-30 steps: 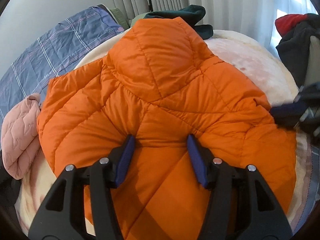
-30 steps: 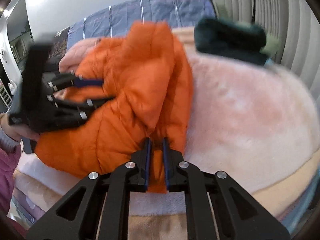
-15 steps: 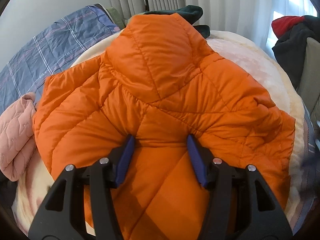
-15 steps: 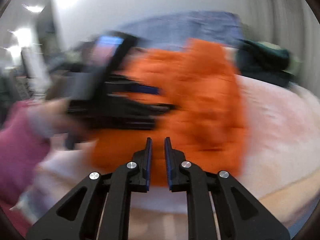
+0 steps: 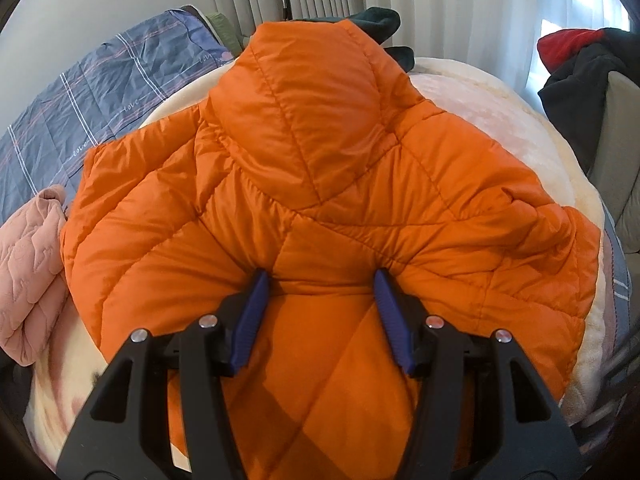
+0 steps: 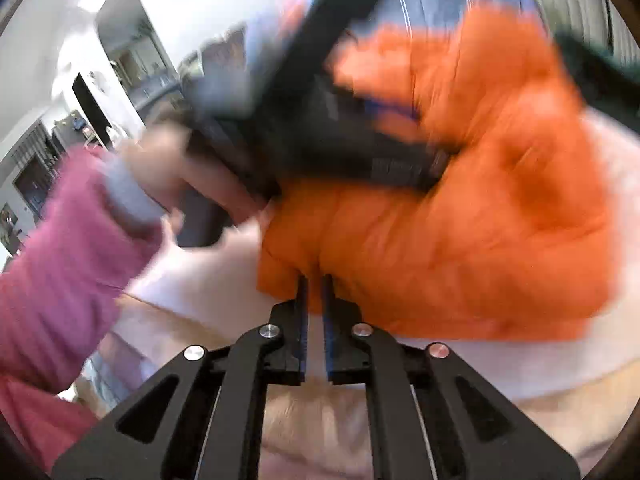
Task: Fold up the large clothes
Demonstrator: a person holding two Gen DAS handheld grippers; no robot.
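The orange puffer jacket [image 5: 320, 184] lies back-up on a pale fleece blanket [image 5: 500, 96] spread over the bed, hood [image 5: 316, 108] pointing toward the curtains [image 5: 420, 4], both sleeves folded in over the body.

The left gripper [image 5: 320, 280] sits on the jacket's lower back, just below the hood seam. Its blue-padded fingers [image 5: 252, 316] stand about half open, and a puffed ridge of the orange fabric bulges up between them; the pads seem to bear on it from both sides, with creases running into each tip.

In the right wrist view, which is heavily blurred, the right gripper [image 6: 314, 280] points at the near edge of the jacket [image 6: 460, 220]. Its fingers [image 6: 302, 320] have just been closing and now stand narrow, with only a thin slot left. Their tips reach the jacket's hem, but the slot behind the tips looks empty, showing pale blanket through it; whether any fabric is pinched at the very tips cannot be told.

The same view shows the person's left hand [image 6: 172, 172], in a pink sleeve [image 6: 68, 260], holding the other gripper over the jacket.

Around the jacket: a pink quilted garment [image 5: 28, 272] at the left edge of the bed, a blue checked quilt [image 5: 100, 92] beyond it, a dark green garment [image 5: 380, 20] behind the hood, and red and black clothes [image 5: 580, 60] heaped on a chair at the right.
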